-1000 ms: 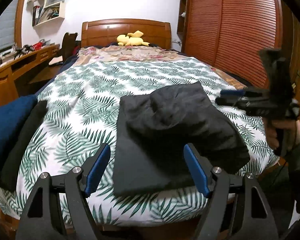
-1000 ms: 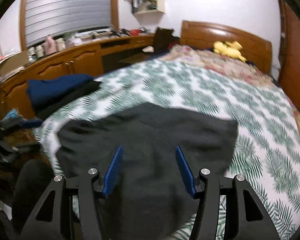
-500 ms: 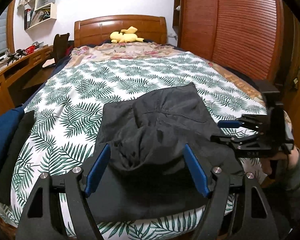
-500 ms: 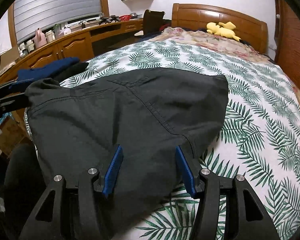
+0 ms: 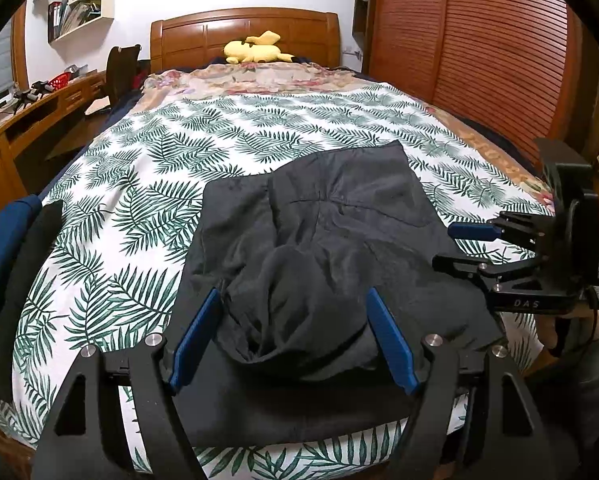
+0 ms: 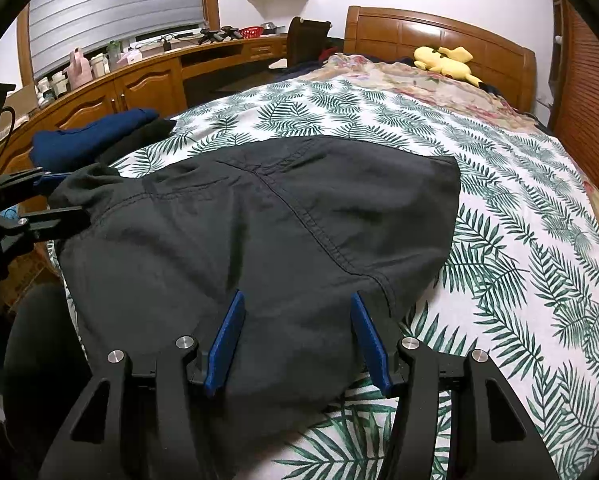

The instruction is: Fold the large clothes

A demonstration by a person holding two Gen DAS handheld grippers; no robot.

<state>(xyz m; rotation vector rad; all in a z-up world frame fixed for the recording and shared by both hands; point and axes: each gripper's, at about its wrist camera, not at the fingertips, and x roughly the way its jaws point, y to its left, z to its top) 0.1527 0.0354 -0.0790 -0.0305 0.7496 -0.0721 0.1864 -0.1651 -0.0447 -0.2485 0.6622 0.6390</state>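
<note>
A dark grey garment (image 5: pixel 323 264) lies partly folded at the foot of the bed; it also shows in the right wrist view (image 6: pixel 259 248). My left gripper (image 5: pixel 293 336) is open, its blue fingers straddling a bunched fold at the near edge. My right gripper (image 6: pixel 297 340) is open over the garment's right edge, and appears in the left wrist view (image 5: pixel 455 246) at the right. The left gripper shows in the right wrist view (image 6: pixel 65 198) at the garment's left corner.
The bed has a leaf-print cover (image 5: pixel 171 184) and a wooden headboard (image 5: pixel 243 32) with a yellow plush toy (image 5: pixel 255 48). Folded blue and black clothes (image 5: pixel 3 248) lie at the bed's left edge. A wooden desk (image 6: pixel 139 84) runs along the left; a wardrobe (image 5: pixel 479 48) stands right.
Both grippers have moved in low over the garment at the foot of the bed. The right gripper dropped from mid-air to the garment's right edge. Both stayed open.
</note>
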